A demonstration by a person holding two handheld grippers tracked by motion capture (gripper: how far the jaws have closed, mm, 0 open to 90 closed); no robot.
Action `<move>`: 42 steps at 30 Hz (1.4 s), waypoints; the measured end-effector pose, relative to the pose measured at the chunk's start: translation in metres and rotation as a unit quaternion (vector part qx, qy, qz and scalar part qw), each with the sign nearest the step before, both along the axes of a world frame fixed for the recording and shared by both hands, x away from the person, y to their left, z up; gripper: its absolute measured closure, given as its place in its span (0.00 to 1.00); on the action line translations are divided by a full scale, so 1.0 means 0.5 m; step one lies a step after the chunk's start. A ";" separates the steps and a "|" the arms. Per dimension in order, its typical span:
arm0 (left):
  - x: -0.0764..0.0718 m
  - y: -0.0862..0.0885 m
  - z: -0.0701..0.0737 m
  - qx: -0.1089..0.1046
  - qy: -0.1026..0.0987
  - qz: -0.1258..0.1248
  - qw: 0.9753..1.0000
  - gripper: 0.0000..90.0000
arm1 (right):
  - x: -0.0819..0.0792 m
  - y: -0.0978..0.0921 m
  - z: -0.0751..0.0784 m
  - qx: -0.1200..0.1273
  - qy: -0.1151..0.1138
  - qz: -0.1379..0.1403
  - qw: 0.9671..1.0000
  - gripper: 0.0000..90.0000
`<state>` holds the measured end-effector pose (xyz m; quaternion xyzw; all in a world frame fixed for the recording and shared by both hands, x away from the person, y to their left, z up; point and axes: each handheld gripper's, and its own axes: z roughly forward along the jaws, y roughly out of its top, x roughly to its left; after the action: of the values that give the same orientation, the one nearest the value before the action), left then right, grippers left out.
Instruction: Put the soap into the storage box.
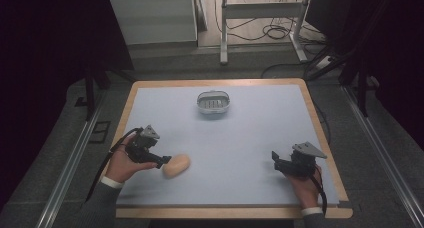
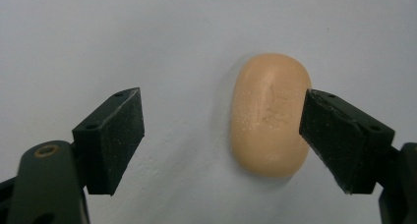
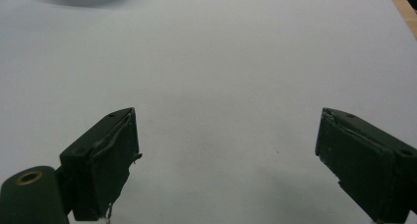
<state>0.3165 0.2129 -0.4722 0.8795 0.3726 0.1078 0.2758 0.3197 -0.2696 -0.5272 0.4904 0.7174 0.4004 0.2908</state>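
**Left gripper poised around a bar of soap**

In the high view, the left gripper [image 1: 161, 161] sits at the lower left of the frame, its tips right beside a peach-coloured bar of soap [image 1: 176, 165] lying on the pale blue table [image 1: 250, 138]. In the left gripper view the jaws stand wide apart, released; the soap [image 2: 270, 115] lies flat right of centre, with the right-hand jaw at its edge and the left-hand jaw well clear of it. Whether that jaw touches the soap cannot be told.

The right gripper [image 1: 276, 159] rests at the lower right of the high view, well apart from the soap. Its own view shows its jaws spread open over bare table [image 3: 221, 86].

A small white soap dish [image 1: 213, 102] stands near the upper middle of the high view.
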 end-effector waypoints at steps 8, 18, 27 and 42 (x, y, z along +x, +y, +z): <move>0.004 -0.029 -0.021 0.013 0.018 -0.017 1.000 0.19 | 0.000 -0.001 0.000 0.002 0.001 0.003 1.000 0.10; 0.003 -0.060 -0.036 0.032 0.032 -0.036 0.998 0.19 | 0.000 0.000 0.000 0.001 0.000 0.004 1.000 0.10; 0.006 -0.079 -0.056 0.042 0.046 -0.046 0.997 0.19 | -0.001 0.000 0.000 0.001 0.000 0.004 1.000 0.10; 0.013 -0.095 -0.078 0.056 0.067 -0.052 0.995 0.23 | -0.001 0.000 0.000 0.000 -0.002 0.009 1.000 0.10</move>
<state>0.3230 0.1654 -0.5114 0.9170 0.3374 0.0550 0.2054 0.3192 -0.2694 -0.5271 0.4830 0.7214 0.4040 0.2882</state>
